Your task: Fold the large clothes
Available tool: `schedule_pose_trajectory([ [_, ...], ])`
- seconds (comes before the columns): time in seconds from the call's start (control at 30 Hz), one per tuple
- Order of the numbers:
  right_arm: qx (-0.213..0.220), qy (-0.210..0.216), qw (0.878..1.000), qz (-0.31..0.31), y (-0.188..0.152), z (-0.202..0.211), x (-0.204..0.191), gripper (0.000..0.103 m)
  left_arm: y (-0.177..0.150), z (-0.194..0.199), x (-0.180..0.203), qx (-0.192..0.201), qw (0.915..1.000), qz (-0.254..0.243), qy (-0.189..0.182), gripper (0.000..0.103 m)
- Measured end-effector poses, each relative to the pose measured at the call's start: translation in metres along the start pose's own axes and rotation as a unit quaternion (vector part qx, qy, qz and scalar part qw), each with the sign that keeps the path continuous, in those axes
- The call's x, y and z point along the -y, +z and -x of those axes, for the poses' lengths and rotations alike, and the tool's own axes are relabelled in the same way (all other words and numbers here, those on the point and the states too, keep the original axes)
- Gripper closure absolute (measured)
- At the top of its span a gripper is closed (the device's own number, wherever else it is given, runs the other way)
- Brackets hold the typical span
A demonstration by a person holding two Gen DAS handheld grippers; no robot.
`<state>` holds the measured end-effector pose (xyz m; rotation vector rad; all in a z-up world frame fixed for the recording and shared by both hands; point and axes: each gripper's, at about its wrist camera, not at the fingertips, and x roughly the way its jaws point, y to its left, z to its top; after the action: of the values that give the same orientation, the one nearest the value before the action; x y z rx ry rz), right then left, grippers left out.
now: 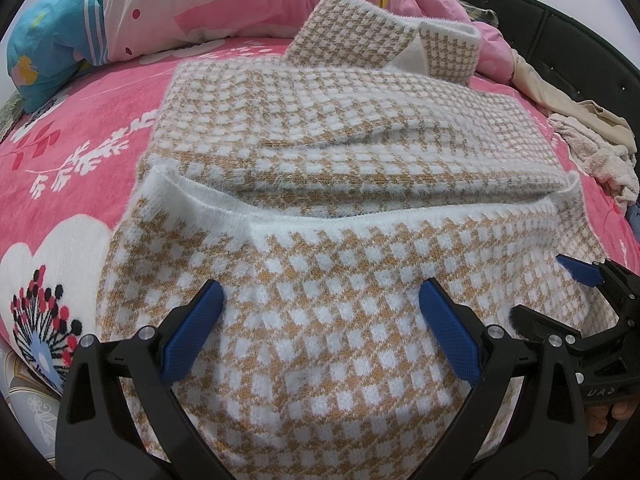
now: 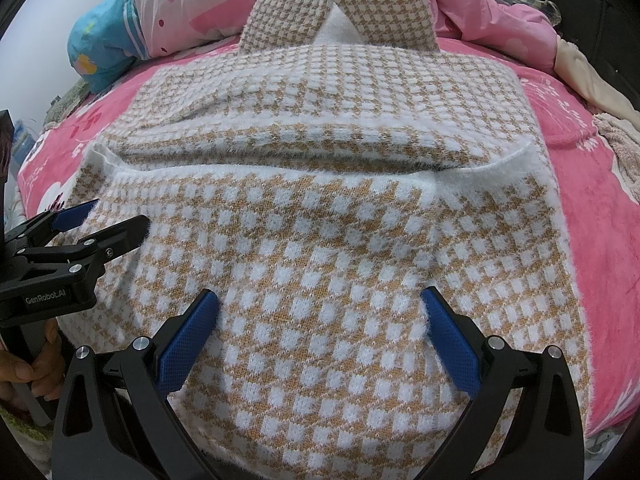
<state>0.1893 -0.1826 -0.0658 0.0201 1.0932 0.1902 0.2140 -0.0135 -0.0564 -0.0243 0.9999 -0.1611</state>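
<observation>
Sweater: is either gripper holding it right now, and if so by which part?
Neither. The left gripper and right gripper are both open above the sweater, over its near, lower part, fingers spread with no fabric pinched between them.

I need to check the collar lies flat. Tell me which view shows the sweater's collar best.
The right wrist view: the collar sits centred at the top, both flaps and the white gap between them facing the camera. The left wrist view shows it off to the right and skewed, its right flap foreshortened.
</observation>
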Motion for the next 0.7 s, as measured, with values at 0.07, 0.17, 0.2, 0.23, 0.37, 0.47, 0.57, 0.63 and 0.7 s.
schedule_pose_trajectory([
  [0.07,0.0,0.0,1.0,0.0,-0.0001,0.0002,0.0002,0.006,0.0002,0.0,-0.0001,0.0,1.0,0.0,0.0,0.008],
  [0.17,0.0,0.0,1.0,0.0,0.0001,0.0005,0.0003,0.006,0.0005,-0.0002,-0.0001,-0.001,1.0,0.0,0.0,0.008],
  [0.2,0.0,0.0,1.0,0.0,-0.0003,0.0004,0.0004,0.006,0.0008,-0.0004,0.0002,-0.001,1.0,0.001,0.001,0.008],
  [0.23,0.0,0.001,1.0,0.0,-0.0002,0.0006,0.0005,0.006,0.0007,-0.0004,0.0004,-0.001,1.0,0.001,0.001,0.008],
  [0.37,0.001,0.0,1.0,0.0,-0.0004,0.0008,0.0003,0.006,0.0009,-0.0003,0.0002,-0.001,1.0,0.001,0.001,0.008],
  [0.47,0.0,0.0,1.0,0.0,-0.0002,0.0007,0.0004,0.006,0.0011,-0.0004,0.0001,-0.002,1.0,0.0,0.001,0.008],
  [0.57,0.0,0.0,1.0,0.0,-0.0001,0.0007,0.0004,0.006,0.0012,-0.0005,0.0001,-0.002,1.0,0.0,0.0,0.008],
  [0.63,0.0,0.0,1.0,0.0,-0.0003,0.0006,0.0004,0.006,0.0015,-0.0007,0.0005,-0.002,1.0,0.0,0.001,0.008],
  [0.7,0.001,0.0,1.0,0.0,-0.0002,0.0006,0.0005,0.006,0.0012,-0.0005,0.0004,-0.002,1.0,0.0,0.0,0.008],
])
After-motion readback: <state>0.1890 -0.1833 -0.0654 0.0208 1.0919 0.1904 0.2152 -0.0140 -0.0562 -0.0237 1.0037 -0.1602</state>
